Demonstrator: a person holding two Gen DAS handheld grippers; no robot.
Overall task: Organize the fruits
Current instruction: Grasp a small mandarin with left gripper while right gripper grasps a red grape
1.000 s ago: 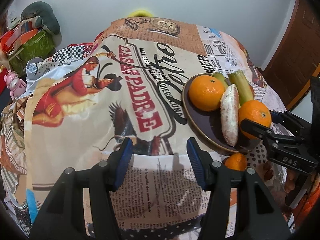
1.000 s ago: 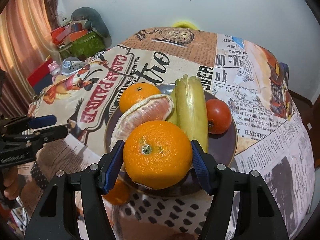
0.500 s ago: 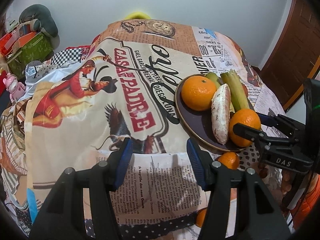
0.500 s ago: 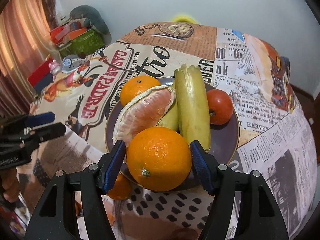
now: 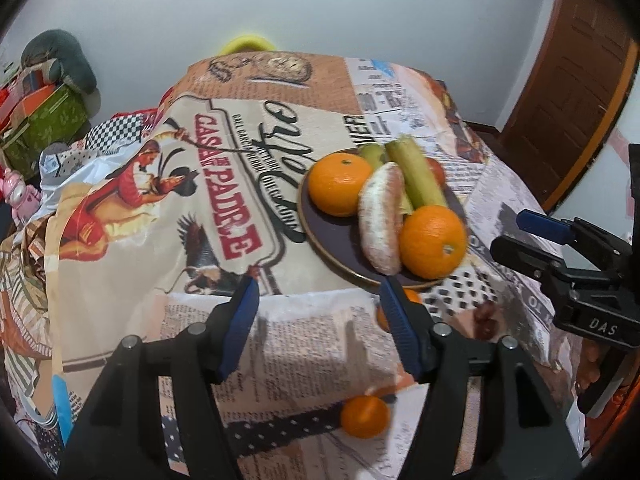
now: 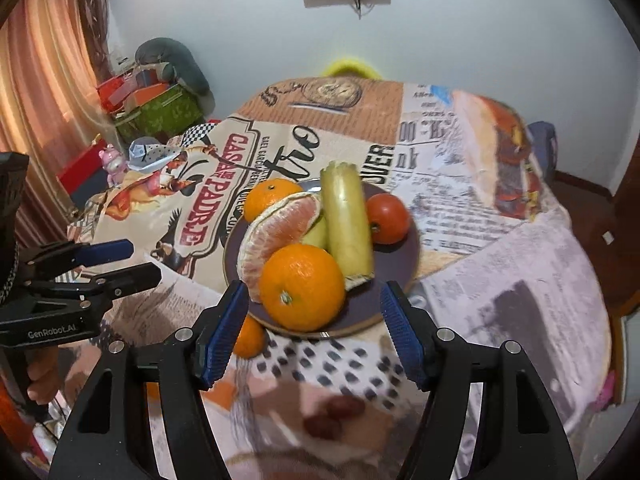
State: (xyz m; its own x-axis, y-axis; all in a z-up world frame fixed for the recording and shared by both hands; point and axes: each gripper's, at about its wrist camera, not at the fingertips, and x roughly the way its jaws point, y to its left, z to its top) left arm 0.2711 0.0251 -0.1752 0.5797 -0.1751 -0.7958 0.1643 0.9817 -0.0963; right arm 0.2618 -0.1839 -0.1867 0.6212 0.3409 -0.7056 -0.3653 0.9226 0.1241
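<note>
From the left wrist camera, the left gripper (image 5: 318, 308) is hanging over the near edge of the table (image 5: 504, 200), its jaws opening with nothing between them. The dark plate (image 5: 320, 228) is sitting just beyond the right fingertip, close to that edge, and it is carrying two oranges, a peeled grapefruit half (image 5: 380, 220) and green stalks. Another small orange (image 5: 365, 416) is lying low down on the hanging cloth (image 5: 160, 208), below the table edge, and a further one is peeking out under the plate's rim. The right gripper (image 5: 536, 236) is hovering off to the side, clear of the plate.

From the right wrist camera, the right gripper (image 6: 314, 328) is standing released and empty, and the front orange (image 6: 302, 286) is resting on the plate (image 6: 396, 280) ahead of its pads, apart from them. A tomato (image 6: 387, 218) is sitting at the plate's far side.

The placing step is looking finished, and the loose oranges below seem next. That move is calling for a low reach down past the table edge. The plate is nearly overhanging, so any sweep should be staying clear of its rim. The left half of the table is offering open room.
</note>
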